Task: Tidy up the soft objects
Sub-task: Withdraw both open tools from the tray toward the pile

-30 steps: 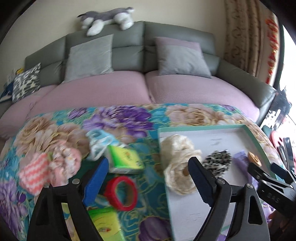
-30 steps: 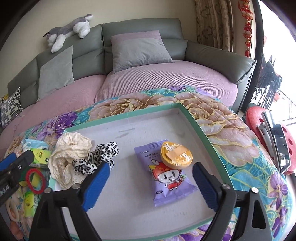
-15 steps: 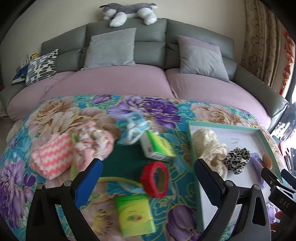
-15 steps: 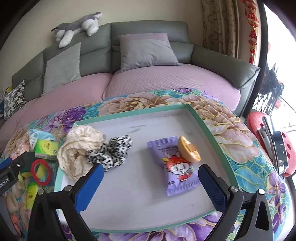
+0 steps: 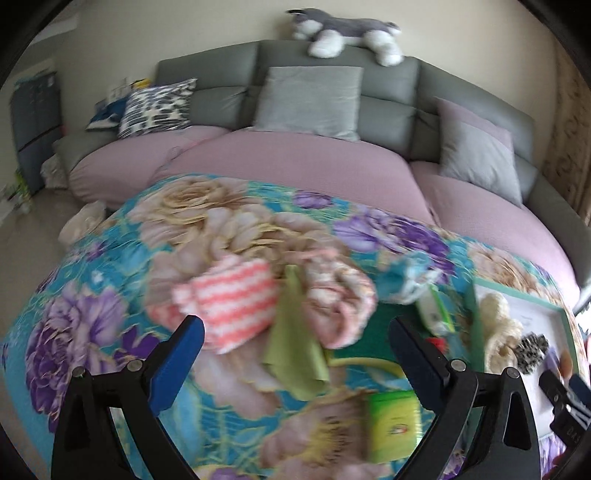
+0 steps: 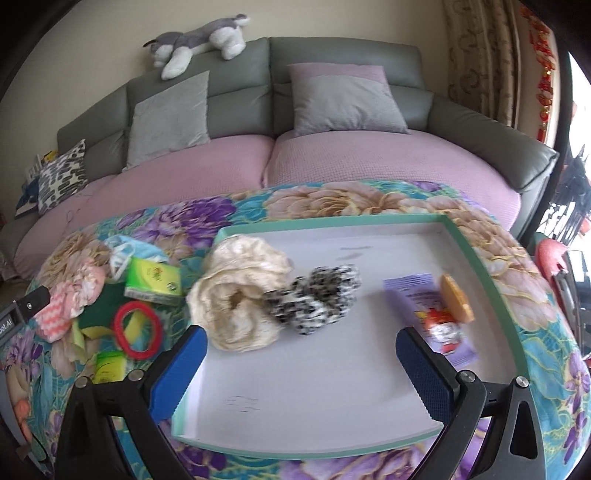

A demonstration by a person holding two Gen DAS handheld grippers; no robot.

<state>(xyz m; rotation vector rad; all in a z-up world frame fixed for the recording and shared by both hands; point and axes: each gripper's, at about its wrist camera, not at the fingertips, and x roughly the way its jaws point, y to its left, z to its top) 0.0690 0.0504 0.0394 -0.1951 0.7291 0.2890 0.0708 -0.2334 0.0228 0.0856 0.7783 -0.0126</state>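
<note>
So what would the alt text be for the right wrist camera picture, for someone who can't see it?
The open right gripper hovers over a green-rimmed tray holding a cream fabric bundle, a leopard-print scrunchie and a purple snack packet. Behind the flowered tablecloth stands a grey sofa.

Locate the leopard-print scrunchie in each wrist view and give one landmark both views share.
Left wrist view: leopard-print scrunchie at the far right edge, inside the tray, right of the cream scrunchie.
Right wrist view: centre of the picture, touching the cream scrunchie.
Shared landmark: plush husky on the sofa back.
</note>
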